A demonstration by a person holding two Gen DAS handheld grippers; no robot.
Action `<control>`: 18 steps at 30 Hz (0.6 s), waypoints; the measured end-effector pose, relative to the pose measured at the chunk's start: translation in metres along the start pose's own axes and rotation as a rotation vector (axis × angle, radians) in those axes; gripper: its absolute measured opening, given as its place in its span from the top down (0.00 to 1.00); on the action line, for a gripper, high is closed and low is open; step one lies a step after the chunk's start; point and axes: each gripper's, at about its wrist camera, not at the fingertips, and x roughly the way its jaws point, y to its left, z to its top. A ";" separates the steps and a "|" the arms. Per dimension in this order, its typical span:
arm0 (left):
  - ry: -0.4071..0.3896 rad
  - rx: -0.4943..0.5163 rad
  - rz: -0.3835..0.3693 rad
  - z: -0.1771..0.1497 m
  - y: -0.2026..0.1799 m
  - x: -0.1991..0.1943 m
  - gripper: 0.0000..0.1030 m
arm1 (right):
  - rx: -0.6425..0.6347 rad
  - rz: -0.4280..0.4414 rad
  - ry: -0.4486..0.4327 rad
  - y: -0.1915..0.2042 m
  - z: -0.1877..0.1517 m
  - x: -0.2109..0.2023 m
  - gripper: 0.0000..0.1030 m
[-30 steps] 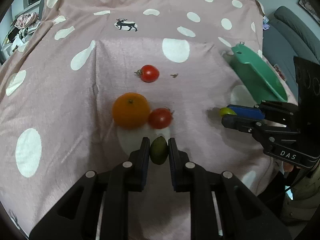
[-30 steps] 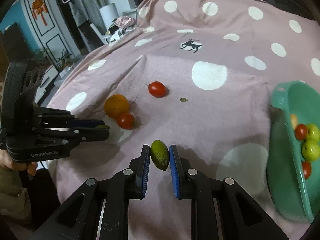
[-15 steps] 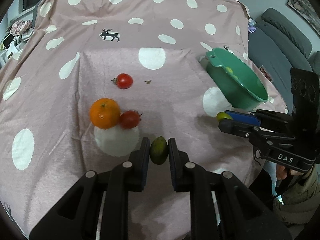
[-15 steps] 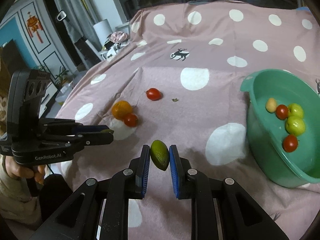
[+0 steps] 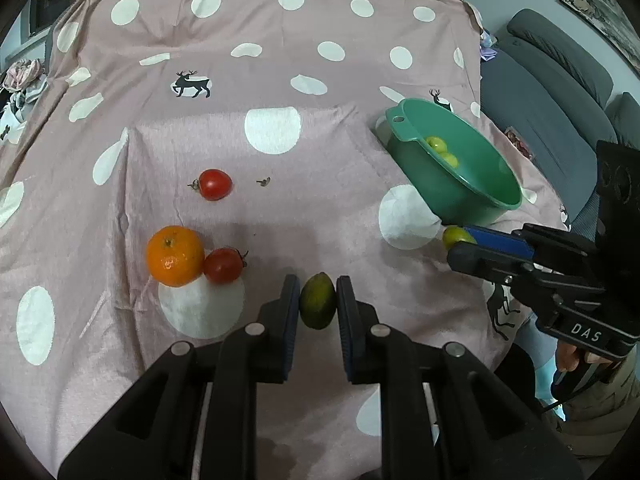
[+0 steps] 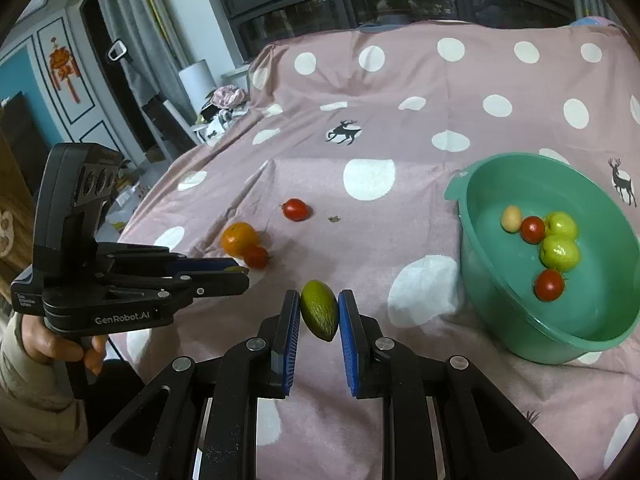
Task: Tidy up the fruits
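Both of your grippers have pulled up and back from the cloth over the last second, so the green basin [image 6: 496, 196], cut off at the edge before, now shows whole on your right.

Nearest you, the left gripper [image 5: 318, 300] is clamped on a green fruit [image 5: 317, 300], its long axis running away from you along the fingers [image 5: 289, 304], the near end rounded and the skin dull olive. Your right gripper [image 6: 319, 310] is likewise clamped on a second green fruit [image 6: 319, 310]; this one tilts, with its pointed tip down toward the right finger and its blunt end up and to the left. Its skin looks slightly wrinkled and yellow-green. Both are held above the pink spotted cloth [image 5: 320, 208], over its near edge.

Further out on the left, an orange [image 5: 175, 255] touches a red tomato [image 5: 223, 265], partly over a white dot. Beyond them a second tomato [image 5: 215, 184] lies alone, stem to the left, with a small dry scrap [image 5: 263, 181] just to its right.

On the far right, the basin holds two pale green fruits [image 6: 560, 240], two tomatoes [image 6: 549, 285] and one small yellowish fruit [image 6: 511, 218].
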 end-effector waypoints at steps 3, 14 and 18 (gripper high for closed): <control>-0.009 0.001 0.003 0.003 -0.001 -0.002 0.83 | 0.009 0.004 0.000 -0.003 -0.001 0.001 0.79; -0.028 0.020 -0.012 0.024 -0.013 0.001 0.83 | 0.052 -0.002 -0.035 -0.023 -0.001 -0.006 0.79; -0.046 0.042 -0.030 0.036 -0.025 0.002 0.83 | 0.061 -0.013 -0.074 -0.031 0.003 -0.016 0.79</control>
